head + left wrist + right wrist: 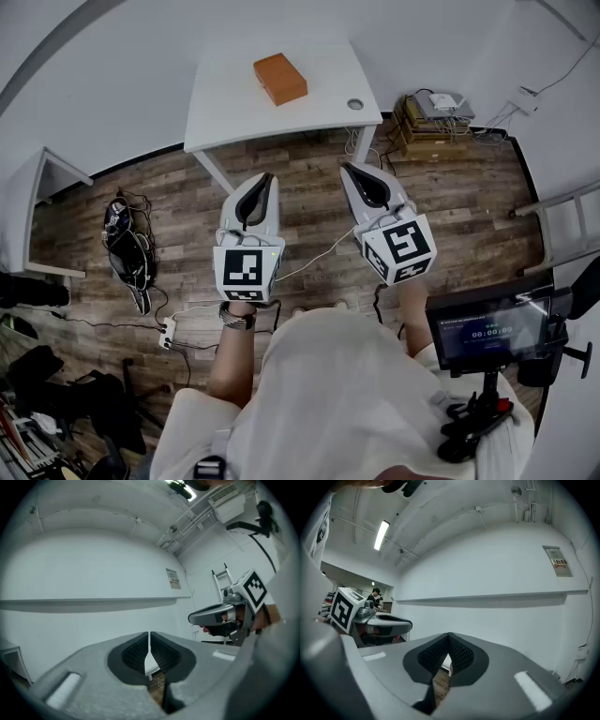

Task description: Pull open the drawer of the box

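An orange box [280, 78] lies on a white table [234, 108] at the far end of the head view; its drawer cannot be made out. Both grippers hang over the wooden floor, well short of the table. My left gripper [266, 177] is shut with nothing in it, only a hairline slit showing between its pads [149, 642]. My right gripper [348, 168] is shut and empty as well [449, 641]. Each gripper view looks at a white wall, with the other gripper off to the side [219, 616] [384, 623]. The box appears in neither gripper view.
A grommet hole [354, 104] marks the table's right corner. Cardboard boxes with a white device [433, 120] stand on the floor at right, near a ladder [562, 220]. A black bag and cables [127, 248] lie at left. A screen on a stand [487, 330] is at lower right.
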Demonstrator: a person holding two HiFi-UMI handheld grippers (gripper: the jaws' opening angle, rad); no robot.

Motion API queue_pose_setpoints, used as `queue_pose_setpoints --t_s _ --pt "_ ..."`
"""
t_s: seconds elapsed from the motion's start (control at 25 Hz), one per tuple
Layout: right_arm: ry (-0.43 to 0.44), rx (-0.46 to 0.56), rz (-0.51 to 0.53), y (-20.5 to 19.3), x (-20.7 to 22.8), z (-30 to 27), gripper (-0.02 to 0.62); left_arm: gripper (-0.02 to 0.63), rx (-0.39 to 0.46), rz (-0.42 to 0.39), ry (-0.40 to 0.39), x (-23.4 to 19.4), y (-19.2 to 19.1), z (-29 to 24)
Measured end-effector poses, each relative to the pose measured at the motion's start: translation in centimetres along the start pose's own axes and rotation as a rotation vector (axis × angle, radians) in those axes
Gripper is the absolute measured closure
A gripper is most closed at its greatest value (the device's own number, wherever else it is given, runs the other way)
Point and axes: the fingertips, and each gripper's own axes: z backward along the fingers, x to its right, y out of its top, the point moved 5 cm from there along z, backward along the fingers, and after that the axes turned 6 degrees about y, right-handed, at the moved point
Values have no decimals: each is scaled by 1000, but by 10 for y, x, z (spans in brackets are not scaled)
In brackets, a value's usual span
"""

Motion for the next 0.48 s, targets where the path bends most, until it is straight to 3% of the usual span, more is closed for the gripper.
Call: queue_pose_setpoints --t_s 0.24,0.48 --pt "0 64 3 5 -5 4 594 591 -5 6 7 -4 -2 3" --pt "30 120 -68 8 -5 4 594 591 -16 2 7 -5 -4 4"
